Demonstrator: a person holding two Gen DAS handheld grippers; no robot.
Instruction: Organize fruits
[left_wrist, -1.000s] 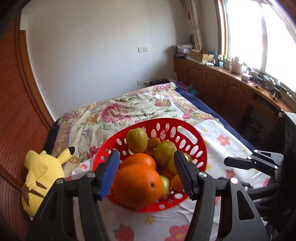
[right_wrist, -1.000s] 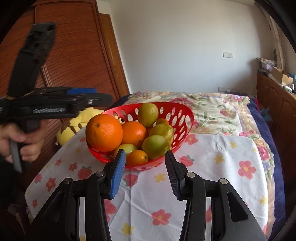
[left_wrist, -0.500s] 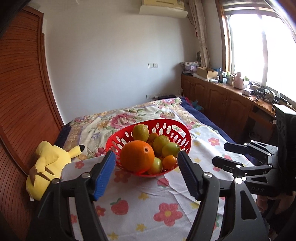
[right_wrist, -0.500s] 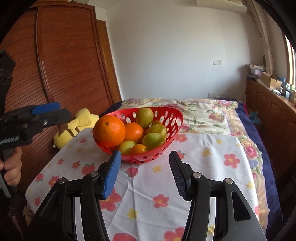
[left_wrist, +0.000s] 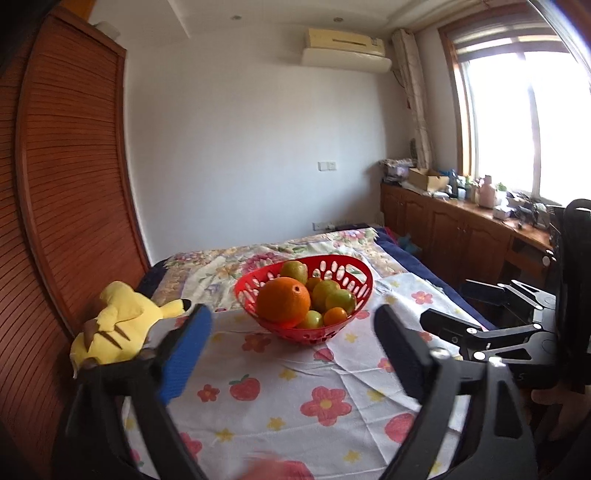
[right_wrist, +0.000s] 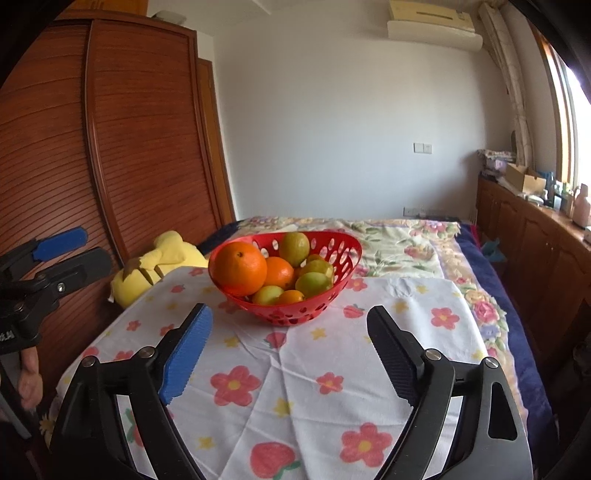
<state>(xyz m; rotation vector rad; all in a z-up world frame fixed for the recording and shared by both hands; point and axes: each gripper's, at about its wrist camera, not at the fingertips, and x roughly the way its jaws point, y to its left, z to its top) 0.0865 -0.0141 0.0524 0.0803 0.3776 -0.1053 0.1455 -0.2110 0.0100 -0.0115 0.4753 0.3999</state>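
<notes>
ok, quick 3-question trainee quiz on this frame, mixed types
1. True or false: the left gripper holds the big orange.
2. What lies left of the red basket, against the wardrobe? A) pillow B) yellow plush toy C) box
3. Fill in: the basket stands on a white cloth printed with flowers and ____.

Key: 1 false, both it and the right gripper are open and empty, their jaws having just widened; 2 B; 3 strawberries.
</notes>
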